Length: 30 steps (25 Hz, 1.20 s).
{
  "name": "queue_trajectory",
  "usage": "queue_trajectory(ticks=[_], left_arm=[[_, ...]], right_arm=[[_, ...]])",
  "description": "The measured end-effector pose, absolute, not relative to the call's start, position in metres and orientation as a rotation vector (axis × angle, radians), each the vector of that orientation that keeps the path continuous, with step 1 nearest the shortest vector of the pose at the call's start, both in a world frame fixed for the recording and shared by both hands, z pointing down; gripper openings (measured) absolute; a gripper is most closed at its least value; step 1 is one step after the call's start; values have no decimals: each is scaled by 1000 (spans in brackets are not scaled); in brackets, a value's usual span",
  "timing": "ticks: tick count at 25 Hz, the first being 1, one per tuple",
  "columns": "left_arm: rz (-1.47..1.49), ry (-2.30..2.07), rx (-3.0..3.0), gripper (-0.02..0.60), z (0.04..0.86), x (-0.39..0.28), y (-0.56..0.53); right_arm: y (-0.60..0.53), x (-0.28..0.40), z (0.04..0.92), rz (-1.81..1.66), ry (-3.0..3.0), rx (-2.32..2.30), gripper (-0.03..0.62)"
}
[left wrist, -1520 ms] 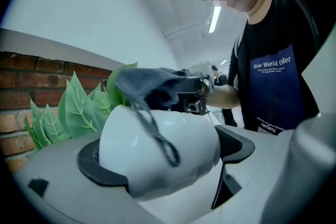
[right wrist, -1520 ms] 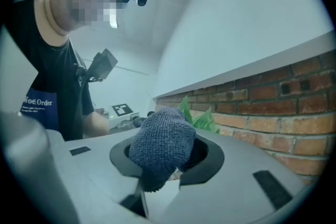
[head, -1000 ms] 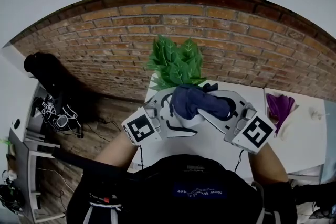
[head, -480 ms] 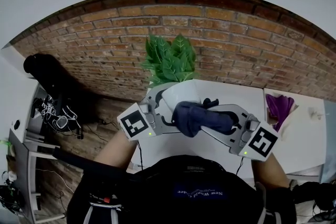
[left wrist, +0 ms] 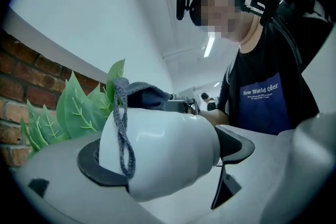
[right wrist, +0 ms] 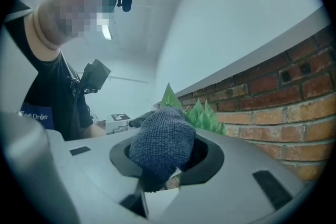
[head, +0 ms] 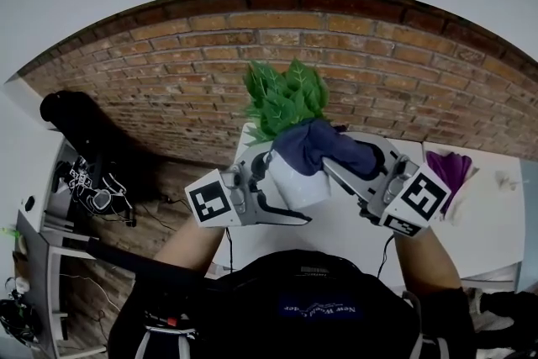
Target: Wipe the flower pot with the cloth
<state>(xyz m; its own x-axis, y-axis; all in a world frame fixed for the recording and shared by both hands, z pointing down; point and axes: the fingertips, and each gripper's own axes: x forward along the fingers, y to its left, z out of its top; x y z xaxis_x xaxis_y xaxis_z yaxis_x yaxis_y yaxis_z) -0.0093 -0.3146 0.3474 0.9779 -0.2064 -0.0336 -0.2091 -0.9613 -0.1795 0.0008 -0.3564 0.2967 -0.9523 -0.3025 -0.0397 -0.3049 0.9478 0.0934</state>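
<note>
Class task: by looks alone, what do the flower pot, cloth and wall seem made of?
Flower pot: glossy white, likely glazed ceramic or plastic, given its soft highlights. Cloth: dark blue knitted yarn, stitches visible. Wall: matte red brick with mortar lines.

A white table (head: 340, 224) stands against the brick wall (head: 168, 88); a crumpled purple fabric (head: 448, 168) lies on the adjoining white table (head: 483, 219).

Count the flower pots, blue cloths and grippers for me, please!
flower pot: 1
blue cloth: 1
grippers: 2 (left gripper holding the flower pot, right gripper holding the blue cloth)
Total: 4
</note>
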Motion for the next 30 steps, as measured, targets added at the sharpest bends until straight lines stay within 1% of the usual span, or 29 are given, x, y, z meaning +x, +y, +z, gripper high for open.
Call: queue_trajectory(ticks=[15, 20, 24, 30], left_arm=[[33, 406, -2924, 536, 351, -28, -327], [147, 298, -2919, 535, 342, -23, -315], [162, 208, -2919, 535, 338, -18, -305], [211, 199, -2937, 534, 334, -18, -303]], right_arm=[[-292, 5, 327, 70, 3216, -93, 112], [-324, 20, 297, 3, 3025, -230, 112], [-356, 13, 287, 8, 2997, -400, 112], [-349, 4, 292, 15, 3037, -340, 112]])
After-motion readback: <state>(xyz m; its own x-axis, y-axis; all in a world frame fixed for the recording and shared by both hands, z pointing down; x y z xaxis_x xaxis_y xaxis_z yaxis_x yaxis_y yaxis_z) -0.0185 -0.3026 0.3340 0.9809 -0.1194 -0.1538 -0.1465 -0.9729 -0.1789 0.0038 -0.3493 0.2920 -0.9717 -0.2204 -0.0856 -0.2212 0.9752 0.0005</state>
